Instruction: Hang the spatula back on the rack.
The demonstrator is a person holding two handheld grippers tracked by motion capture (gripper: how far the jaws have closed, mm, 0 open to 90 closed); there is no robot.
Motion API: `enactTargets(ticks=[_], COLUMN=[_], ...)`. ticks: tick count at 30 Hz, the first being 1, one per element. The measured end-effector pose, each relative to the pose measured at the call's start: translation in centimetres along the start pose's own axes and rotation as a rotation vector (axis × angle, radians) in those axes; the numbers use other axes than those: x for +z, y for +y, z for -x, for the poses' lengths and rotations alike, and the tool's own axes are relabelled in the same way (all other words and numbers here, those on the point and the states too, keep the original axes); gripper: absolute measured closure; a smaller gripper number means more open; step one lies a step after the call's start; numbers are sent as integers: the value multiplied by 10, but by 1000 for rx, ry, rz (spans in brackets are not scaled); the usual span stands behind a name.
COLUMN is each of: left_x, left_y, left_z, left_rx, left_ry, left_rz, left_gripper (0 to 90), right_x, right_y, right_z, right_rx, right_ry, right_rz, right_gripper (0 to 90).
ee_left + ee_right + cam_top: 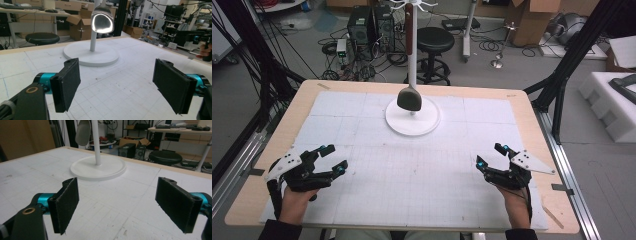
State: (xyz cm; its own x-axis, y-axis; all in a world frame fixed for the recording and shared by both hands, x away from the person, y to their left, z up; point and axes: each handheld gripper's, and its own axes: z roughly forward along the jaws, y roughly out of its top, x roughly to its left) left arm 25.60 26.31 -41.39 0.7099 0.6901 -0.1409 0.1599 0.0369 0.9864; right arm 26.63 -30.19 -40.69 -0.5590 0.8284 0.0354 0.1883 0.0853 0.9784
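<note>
We hold the left tool [333, 159] low at the near left of the surface [422, 165], jaws spread wide with nothing between them; the right tool [490, 155] sits at the near right, also spread and holding nothing. Both rest well apart from each other and point toward the white stand [412, 116] at the far middle of the surface. A spatula [409, 98] hangs from the stand's top, its dark blade just above the round base, handle running up along the pole. In the left gripper view the blade [102, 22] looks shiny, well beyond the spread pads [67, 83]. A black stool [435, 41] stands on the floor behind the surface.
</note>
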Motion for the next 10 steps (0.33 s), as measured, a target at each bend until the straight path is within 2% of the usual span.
enactTargets(ticks=[10], left_x=[0], left_y=[-1], left_z=[-1], left_rx=[4], left_ry=[2], left_rz=[-9], left_gripper=[225], right_x=[4], right_y=[-1], right_z=[2], right_rx=[11], right_ry=[3], right_rz=[-18], right_gripper=[179])
